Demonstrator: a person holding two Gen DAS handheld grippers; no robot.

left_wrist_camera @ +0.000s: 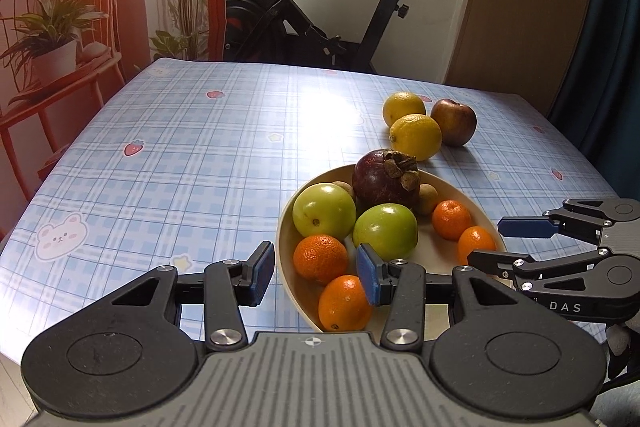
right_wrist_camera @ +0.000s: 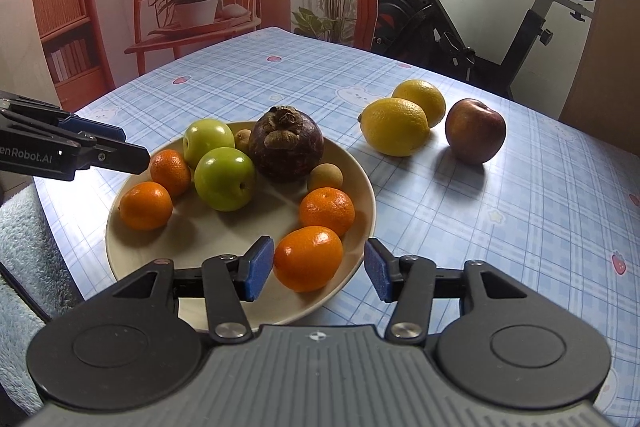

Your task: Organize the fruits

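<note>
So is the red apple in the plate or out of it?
Out. The red apple sits on the tablecloth beside two lemons, away from the plate.

On the bench [right_wrist_camera: 520, 227] stands one cream plate [right_wrist_camera: 160, 259]. In it lie four oranges [right_wrist_camera: 308, 258], two green apples [right_wrist_camera: 225, 179], one dark purple mangosteen [right_wrist_camera: 286, 151] and two small brown longans [right_wrist_camera: 325, 177]. Outside the plate, on the cloth, there are two lemons [right_wrist_camera: 395, 126] and one red apple [right_wrist_camera: 475, 131]. This makes twelve fruits together.
</note>
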